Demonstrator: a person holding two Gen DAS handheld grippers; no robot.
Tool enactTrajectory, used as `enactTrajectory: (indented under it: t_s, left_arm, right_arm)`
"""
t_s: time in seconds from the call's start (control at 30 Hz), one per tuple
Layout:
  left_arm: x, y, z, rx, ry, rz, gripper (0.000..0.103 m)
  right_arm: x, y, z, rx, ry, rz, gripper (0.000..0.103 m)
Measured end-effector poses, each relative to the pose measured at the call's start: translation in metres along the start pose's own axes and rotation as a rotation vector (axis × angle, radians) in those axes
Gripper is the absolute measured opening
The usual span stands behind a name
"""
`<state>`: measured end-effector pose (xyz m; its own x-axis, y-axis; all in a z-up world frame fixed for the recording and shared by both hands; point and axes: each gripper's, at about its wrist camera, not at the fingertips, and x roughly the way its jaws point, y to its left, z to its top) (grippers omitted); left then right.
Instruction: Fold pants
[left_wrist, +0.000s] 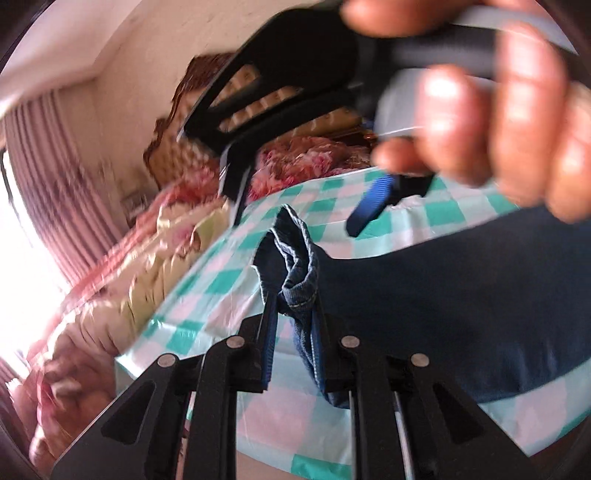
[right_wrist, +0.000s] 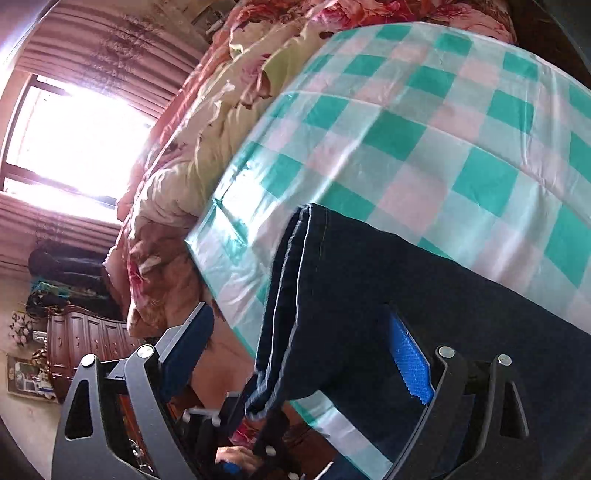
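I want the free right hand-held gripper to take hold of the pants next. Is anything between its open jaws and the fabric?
Nothing visible. The right hand-held gripper stands open just above the pants on the checked cloth, dark fabric filling the gap between its fingers. The left hand-held gripper pinches another part of the pants, off to the side.

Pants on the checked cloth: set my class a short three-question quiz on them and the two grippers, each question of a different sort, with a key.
1. True or false: the left gripper is shut on a bunched edge of the pants.
2. The right gripper is: A) shut on the pants, B) open, C) holding a pillow.
3. Fill in: the pants lie on a ____-and-pink checked cloth.

Key: 1 true; 2 B; 3 green.
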<state>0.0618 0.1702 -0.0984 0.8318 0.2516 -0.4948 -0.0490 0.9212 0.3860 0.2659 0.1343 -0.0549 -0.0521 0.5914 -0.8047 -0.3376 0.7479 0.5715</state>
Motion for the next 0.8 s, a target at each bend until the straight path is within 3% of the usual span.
enactTrajectory:
  t_s: [0.23,0.3,0.4,0.5,0.57,0.67,0.73,0.8]
  left_arm:
    - [-0.014,-0.054,-0.007,0.245,-0.050,0.067,0.017]
    - [-0.020,-0.064,-0.009,0.289,-0.069,0.050,0.017]
    - [-0.029,-0.078,-0.012,0.337,-0.094,0.048,0.017]
    - [-0.038,-0.104,-0.017,0.395,-0.109,-0.001,0.017]
    - [-0.037,-0.127,-0.023,0.446,-0.108,-0.029,0.017]
    - [-0.032,-0.152,-0.034,0.508,-0.093,-0.050,0.017]
    - [-0.030,-0.160,-0.038,0.526,-0.083,-0.031,0.021]
    - [-0.032,-0.163,-0.043,0.560,-0.100,-0.003,0.039]
  right_arm:
    - [-0.006,-0.017,-0.020,-0.022,0.014,-0.054,0.088]
    - [-0.014,-0.027,-0.026,-0.007,0.005,-0.051,0.088]
    - [-0.049,-0.058,-0.050,0.024,-0.062,-0.035,0.088]
    - [-0.092,-0.100,-0.080,0.089,-0.176,-0.013,0.088]
    - [-0.123,-0.137,-0.112,0.168,-0.269,-0.057,0.088]
    - [-0.144,-0.180,-0.157,0.259,-0.309,-0.145,0.088]
    - [-0.149,-0.203,-0.185,0.307,-0.296,-0.127,0.088]
    - [-0.155,-0.220,-0.209,0.349,-0.306,-0.110,0.088]
